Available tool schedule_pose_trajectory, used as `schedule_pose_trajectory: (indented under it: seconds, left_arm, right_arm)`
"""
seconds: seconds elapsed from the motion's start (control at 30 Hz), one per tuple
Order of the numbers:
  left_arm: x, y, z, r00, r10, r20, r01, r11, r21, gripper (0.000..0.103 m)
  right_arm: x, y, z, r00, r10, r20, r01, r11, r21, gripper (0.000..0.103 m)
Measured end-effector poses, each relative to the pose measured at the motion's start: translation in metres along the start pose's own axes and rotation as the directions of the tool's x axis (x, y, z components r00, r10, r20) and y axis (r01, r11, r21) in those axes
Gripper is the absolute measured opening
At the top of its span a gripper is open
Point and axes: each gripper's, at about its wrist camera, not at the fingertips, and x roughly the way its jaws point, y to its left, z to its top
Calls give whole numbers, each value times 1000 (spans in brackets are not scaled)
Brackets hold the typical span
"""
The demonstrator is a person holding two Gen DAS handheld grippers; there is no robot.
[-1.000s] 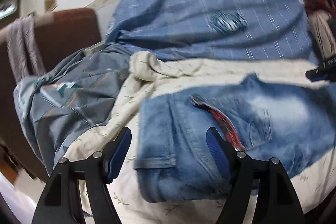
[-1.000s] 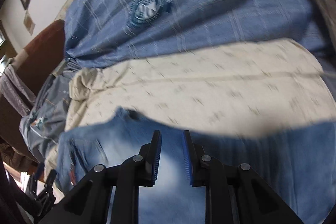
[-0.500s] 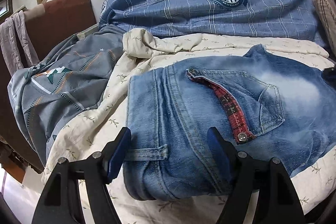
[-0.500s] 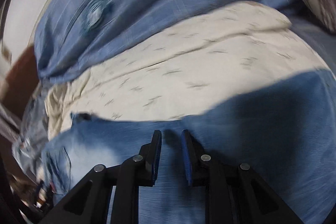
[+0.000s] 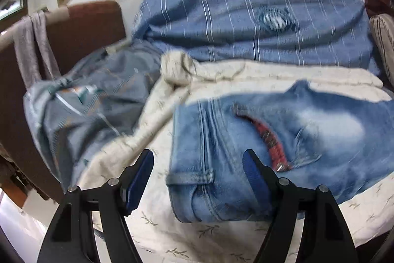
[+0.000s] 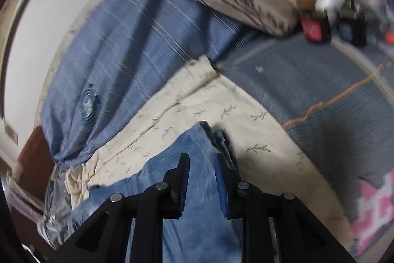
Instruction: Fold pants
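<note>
Faded jeans lie flat (red pocket trim); left tool spread, right tool opening w/ denim between.

The left wrist camera looks down along its tongs at the jeans' waistband on the bed's cream sheet, close in. The right wrist camera, tilted, peers over its tongs at the far leg end. Both views share the blue checked pillow and the jeans.
</note>
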Motion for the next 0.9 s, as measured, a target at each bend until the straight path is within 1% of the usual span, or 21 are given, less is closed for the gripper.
schedule_pose_trajectory:
  seconds: [0.07,0.1,0.2,0.27,0.33,0.37,0.43,0.5,0.53,0.57,0.63,0.67,0.8,0.9]
  left_arm:
    - [-10,-10,10,999,-34,21,34,999,3,77]
    - [-12,-17,14,999,-51,16,51,999,4,77]
    - [-9,-39,23,994,-104,-23,104,995,0,77]
    - [0,-55,26,991,-123,-55,123,992,2,76]
    - [13,-68,25,986,-126,-109,128,992,9,77]
    - [22,-73,23,981,-121,-153,123,992,5,76]
    - [34,-75,18,974,-116,-194,114,993,-19,76]
    - [43,-74,9,968,-89,-237,86,996,-23,77]
    - [49,-73,3,961,-71,-268,71,997,-12,77]
    - [48,-71,-1,961,-74,-268,75,997,-9,79]
    - [43,-72,-6,969,-70,-239,79,996,29,79]
    - [41,-73,-9,970,-64,-236,78,996,53,79]
    - [33,-69,-21,975,-67,-210,87,993,84,79]
    - [29,-62,-24,975,-96,-202,113,991,72,80]
  right_arm:
    - [-9,13,-12,999,26,-23,-27,999,-42,24]
    - [-9,23,-20,999,25,-44,-28,997,-71,24]
    - [-3,47,-43,995,-11,-95,-2,990,-139,24]
    - [1,56,-58,991,-19,-131,-1,988,-152,24]
    - [4,58,-67,988,-31,-149,8,988,-155,24]
    - [5,58,-71,987,-44,-155,17,986,-167,24]
    - [11,63,-78,984,-78,-161,43,977,-210,24]
    - [18,66,-81,979,-97,-178,52,969,-240,24]
    - [22,67,-83,975,-111,-195,60,967,-248,24]
    - [25,66,-86,970,-124,-211,68,965,-253,24]
    - [35,63,-91,952,-158,-261,88,961,-263,24]
    - [36,62,-93,949,-164,-270,91,960,-265,24]
    - [31,59,-101,951,-175,-253,97,951,-292,24]
    - [25,62,-105,952,-190,-238,109,942,-317,24]
